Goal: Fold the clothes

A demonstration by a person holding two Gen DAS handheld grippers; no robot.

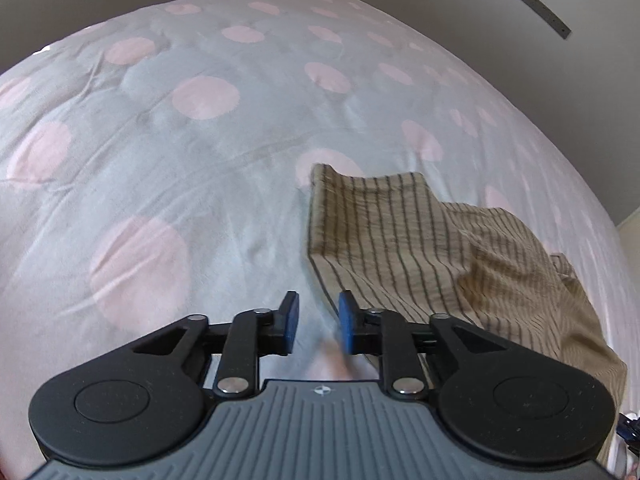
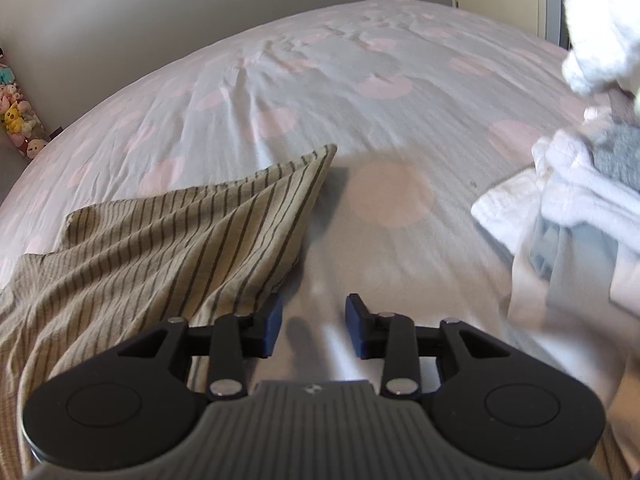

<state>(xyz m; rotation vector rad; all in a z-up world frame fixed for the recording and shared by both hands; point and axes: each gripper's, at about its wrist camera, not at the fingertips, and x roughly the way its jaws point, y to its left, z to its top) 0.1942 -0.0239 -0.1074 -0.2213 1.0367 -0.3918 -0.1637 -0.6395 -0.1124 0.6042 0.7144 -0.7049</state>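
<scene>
In the left wrist view the left tool (image 1: 319, 322) hangs low centre over the bed (image 1: 168, 128), its blue pads parted by a narrow gap with nothing between them, and the striped beige garment (image 1: 420, 248) lies rumpled on the spotted cover in the lower right of the frame, its near edge just beside the right pad. In the right wrist view the right tool (image 2: 314, 326) is spread wider and empty, with the garment in the lower left and a heap of white and grey clothes (image 2: 576, 200) at the right edge.
</scene>
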